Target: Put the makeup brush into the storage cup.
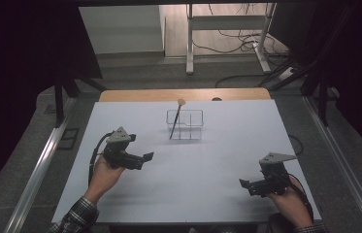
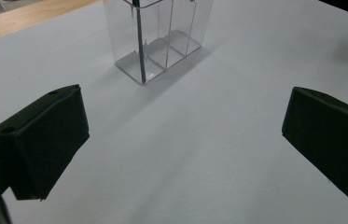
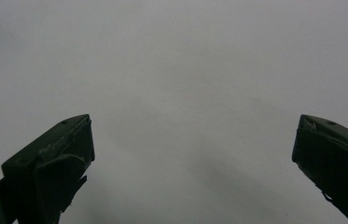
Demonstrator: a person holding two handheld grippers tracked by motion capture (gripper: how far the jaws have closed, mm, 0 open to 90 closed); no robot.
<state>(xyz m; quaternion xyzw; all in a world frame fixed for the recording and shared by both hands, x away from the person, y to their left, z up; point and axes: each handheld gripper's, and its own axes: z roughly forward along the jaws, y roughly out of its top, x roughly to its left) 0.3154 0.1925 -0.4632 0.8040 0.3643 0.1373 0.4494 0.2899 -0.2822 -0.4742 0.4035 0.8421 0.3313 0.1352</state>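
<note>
I have the left gripper hovering over the white table, jaws spread wide with nothing between them. Ahead of its fingertips, well apart, stands the clear divided holder, near the table's far edge. A thin dark stick with a pale round tip leans in its left compartment. The right gripper sits near the front right, jaws apart, facing bare tabletop.

We are holding our left gripper with its jaws spread wide. Our right gripper is gaping just as wide, both hovering low.
</note>
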